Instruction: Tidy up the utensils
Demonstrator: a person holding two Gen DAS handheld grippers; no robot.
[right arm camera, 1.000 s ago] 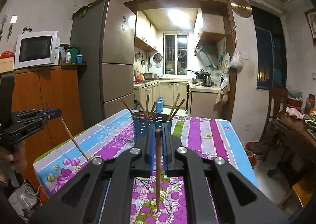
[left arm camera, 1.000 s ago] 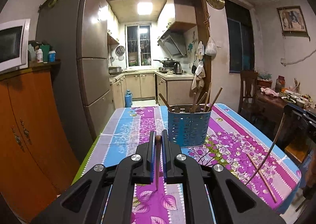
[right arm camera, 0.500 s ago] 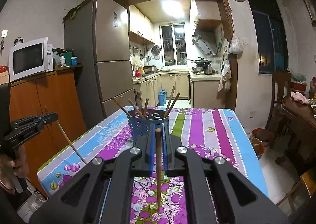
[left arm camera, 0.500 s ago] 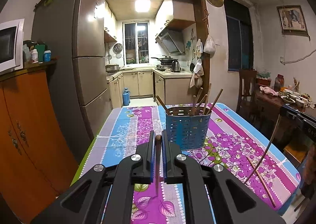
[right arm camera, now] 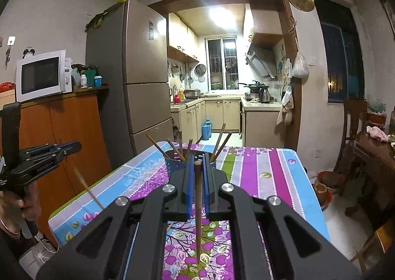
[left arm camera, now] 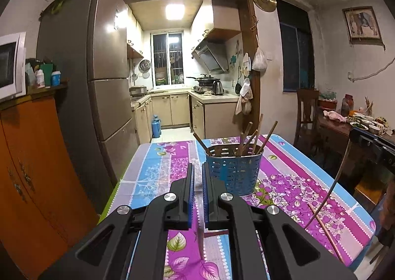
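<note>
Floral tablecloth (left arm camera: pixel 158 171) covers the table; refrigerator (left arm camera: pixel 108 62) stands left. Blue utensil holder (left arm camera: pixel 233 171) holds several chopsticks, another chopstick (left arm camera: pixel 324 228) lies loose right. Left gripper (left arm camera: pixel 198 178) pinches a blurred chopstick (left arm camera: pixel 200 238); right gripper (right arm camera: pixel 197 168) clamps a brown chopstick (right arm camera: pixel 198 205) before the holder.

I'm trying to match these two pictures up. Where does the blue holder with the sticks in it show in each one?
Left wrist view: the blue holder stands right of centre on the table, just beyond the left tool.
Right wrist view: the blue holder sits at centre, mostly hidden behind the right tool.
Shared landmark: the fridge.
</note>
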